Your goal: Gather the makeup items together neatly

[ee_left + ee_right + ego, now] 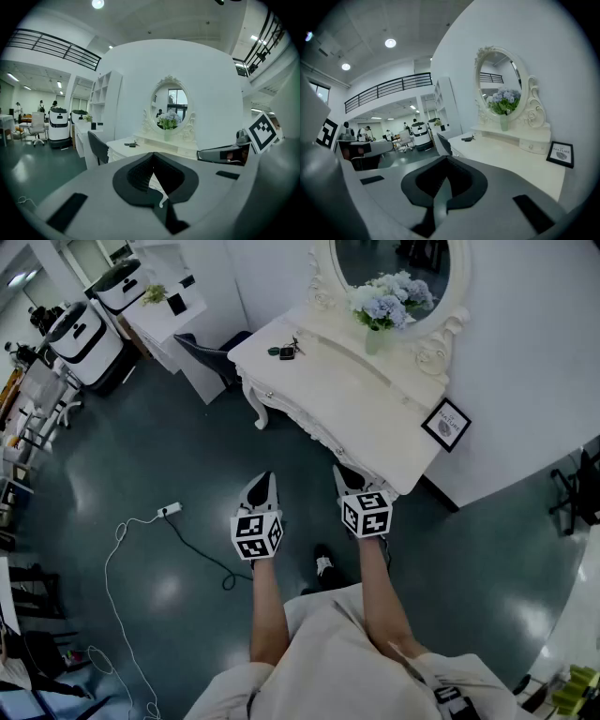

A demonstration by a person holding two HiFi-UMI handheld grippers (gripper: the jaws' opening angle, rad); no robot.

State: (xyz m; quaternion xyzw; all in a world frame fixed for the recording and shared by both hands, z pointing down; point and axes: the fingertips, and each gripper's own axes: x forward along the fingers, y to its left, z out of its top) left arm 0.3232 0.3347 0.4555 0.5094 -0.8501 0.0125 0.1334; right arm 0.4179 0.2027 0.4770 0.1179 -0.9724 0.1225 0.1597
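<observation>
Currently makeup items (285, 351) sit at counter's (356, 404) left end, well ahead, nearer left gripper (263, 486) than right gripper (345, 476); all fingers together.

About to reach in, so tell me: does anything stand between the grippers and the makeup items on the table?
Nothing visible does. The table between the left gripper, right gripper and makeup items is bare; the vase stands back by the mirror, the frame off right.
</observation>
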